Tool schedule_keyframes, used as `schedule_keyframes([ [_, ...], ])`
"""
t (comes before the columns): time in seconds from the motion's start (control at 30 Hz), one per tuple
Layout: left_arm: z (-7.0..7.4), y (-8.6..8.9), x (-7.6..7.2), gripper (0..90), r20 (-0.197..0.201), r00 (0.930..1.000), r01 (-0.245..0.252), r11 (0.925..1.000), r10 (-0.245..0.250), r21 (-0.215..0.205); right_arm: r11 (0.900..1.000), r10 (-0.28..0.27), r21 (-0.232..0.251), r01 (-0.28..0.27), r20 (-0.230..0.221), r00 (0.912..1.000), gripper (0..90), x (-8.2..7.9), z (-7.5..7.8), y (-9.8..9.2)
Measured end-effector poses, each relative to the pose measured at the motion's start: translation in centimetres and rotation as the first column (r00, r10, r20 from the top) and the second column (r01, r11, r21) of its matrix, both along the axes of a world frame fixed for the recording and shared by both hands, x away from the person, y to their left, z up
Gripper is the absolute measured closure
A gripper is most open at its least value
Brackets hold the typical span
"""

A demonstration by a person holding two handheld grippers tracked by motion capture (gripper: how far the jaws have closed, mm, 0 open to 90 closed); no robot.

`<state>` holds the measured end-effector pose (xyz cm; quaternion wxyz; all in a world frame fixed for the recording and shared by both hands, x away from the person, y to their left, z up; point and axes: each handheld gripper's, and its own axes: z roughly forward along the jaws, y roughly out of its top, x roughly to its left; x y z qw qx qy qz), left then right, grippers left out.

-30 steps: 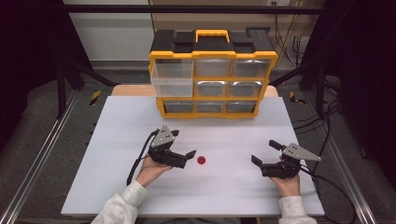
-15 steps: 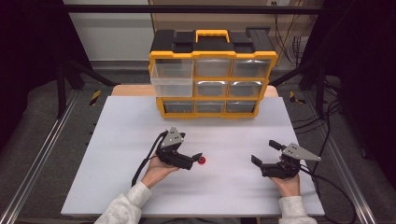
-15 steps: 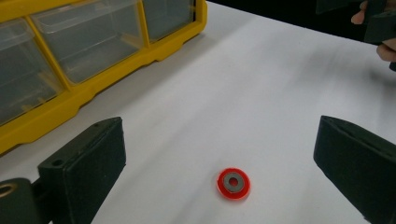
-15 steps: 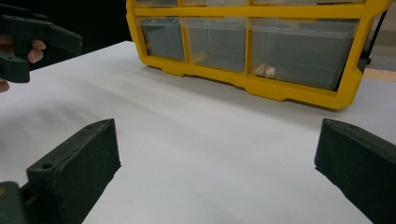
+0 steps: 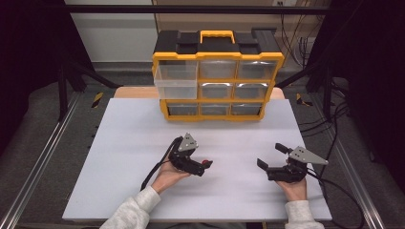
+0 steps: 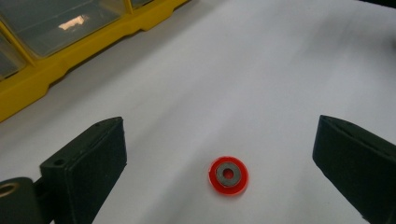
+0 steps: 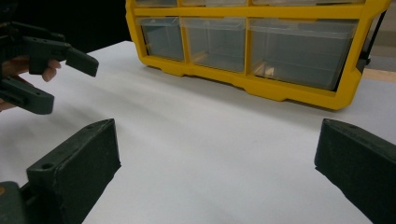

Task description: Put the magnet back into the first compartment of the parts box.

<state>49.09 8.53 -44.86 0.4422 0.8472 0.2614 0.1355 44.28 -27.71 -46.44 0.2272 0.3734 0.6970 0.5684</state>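
The left gripper (image 5: 203, 167) hangs low over the white table (image 5: 129, 143) with its jaws spread wide — between them, untouched, lies a small red ring with a grey washer at its centre (image 6: 228, 176). The right gripper (image 5: 272, 157) rests well apart on the person's right, jaws wide and holding nothing. A yellow drawer organizer (image 5: 217, 71) stands at the far edge, its top-left drawer (image 5: 175, 82) pulled out.

A yellow organizer (image 5: 217, 76) with clear drawers stands at the far edge of the white desk (image 5: 124, 143). Its upper left drawer (image 5: 175, 81) is pulled out. A black frame (image 5: 62, 81) flanks the desk.
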Motion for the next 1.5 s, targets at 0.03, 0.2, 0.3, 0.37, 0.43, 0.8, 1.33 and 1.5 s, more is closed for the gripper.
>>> schedule_keyframes([
  [0.03, -0.1, -0.1, 0.0, 2.5, -0.003, 1.0000, 0.001, 1.0000, -0.001, 0.002, 1.000, -0.001, 0.002, 0.001, 0.001, 1.0000, 0.3, 0.0, 0.0, 0.0],
  [0.2, -0.5, -0.4, 0.2, 3.0, -0.017, 0.9998, 0.000, 0.9997, 0.001, 0.026, 1.000, -0.001, -0.001, 0.001, 0.001, 1.0000, 0.3, 0.0, 0.0, 0.0],
  [0.3, -0.9, -0.7, 0.3, 3.7, -0.033, 0.9994, -0.001, 0.9989, 0.003, 0.047, 1.000, 0.001, 0.000, -0.001, 0.002, 1.0000, 0.3, 0.0, 0.0, 0.0],
  [0.37, -1.2, -0.9, 0.4, 4.8, -0.050, 0.9987, -0.005, 0.9980, 0.008, 0.063, 1.000, -0.001, 0.003, 0.001, 0.003, 1.0000, 0.3, 0.0, 0.0, -0.1],
  [0.43, -1.5, -1.0, 0.5, 6.4, -0.059, 0.9982, -0.006, 0.9965, 0.011, 0.084, 1.000, -0.001, 0.003, 0.001, 0.004, 1.0000, 0.3, 0.0, 0.1, -0.1],
  [0.8, -2.5, -1.7, 0.6, 23.5, -0.110, 0.9937, -0.005, 0.9921, 0.019, 0.126, 1.000, 0.001, -0.001, -0.001, 0.001, 1.0000, 0.3, 0.0, 0.0, 0.0],
  [1.33, -2.9, -2.1, 0.3, 45.3, -0.117, 0.9932, 0.016, 0.9866, 0.003, 0.163, 1.000, 0.000, 0.003, 0.000, -0.001, 1.0000, 0.3, 0.0, 0.0, 0.0],
  [1.5, -2.9, -2.2, 0.3, 50.8, -0.121, 0.9927, 0.020, 0.9860, 0.001, 0.166, 1.000, -0.001, 0.004, 0.001, 0.000, 1.0000, 0.3, 0.0, 0.0, -0.1],
])
